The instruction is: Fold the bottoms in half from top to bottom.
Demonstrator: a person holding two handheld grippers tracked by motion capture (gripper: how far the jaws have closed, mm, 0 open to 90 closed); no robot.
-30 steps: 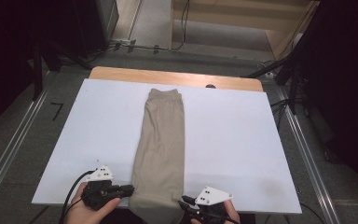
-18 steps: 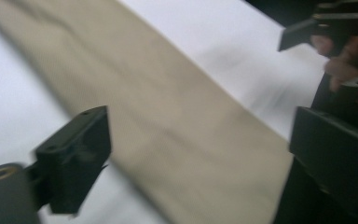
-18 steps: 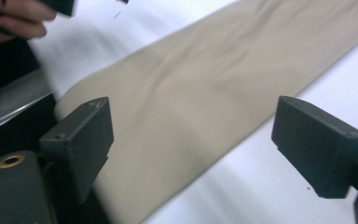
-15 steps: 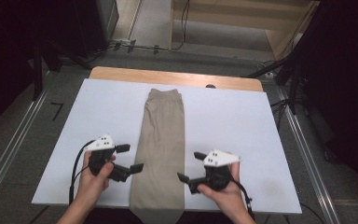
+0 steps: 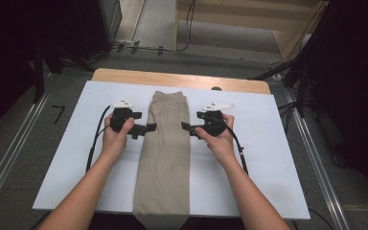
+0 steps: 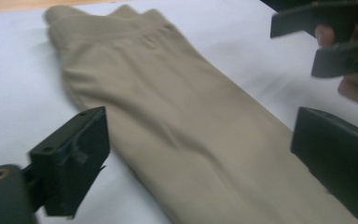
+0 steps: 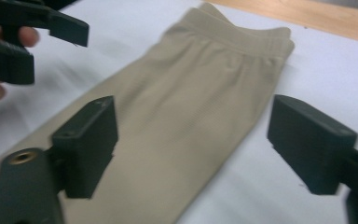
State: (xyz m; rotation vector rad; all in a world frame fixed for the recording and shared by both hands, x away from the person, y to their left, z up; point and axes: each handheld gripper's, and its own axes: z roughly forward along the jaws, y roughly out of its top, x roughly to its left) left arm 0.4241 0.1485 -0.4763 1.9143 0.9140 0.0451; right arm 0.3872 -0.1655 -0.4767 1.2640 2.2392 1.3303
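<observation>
Your left hand-held gripper (image 5: 146, 129) and right hand-held gripper (image 5: 187, 128) hover on either side of the folded beige trousers (image 5: 165, 153), jaws wide and empty after opening and then easing in slightly. Between them, the trousers lie lengthwise on the white sheet (image 5: 268, 158) covering the counter (image 5: 124, 74), hems at your edge, waistband (image 5: 169, 96) farthest away.

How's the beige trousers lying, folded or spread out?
Folded: the beige trousers lie flat in one narrow lengthwise strip on the white board.
</observation>
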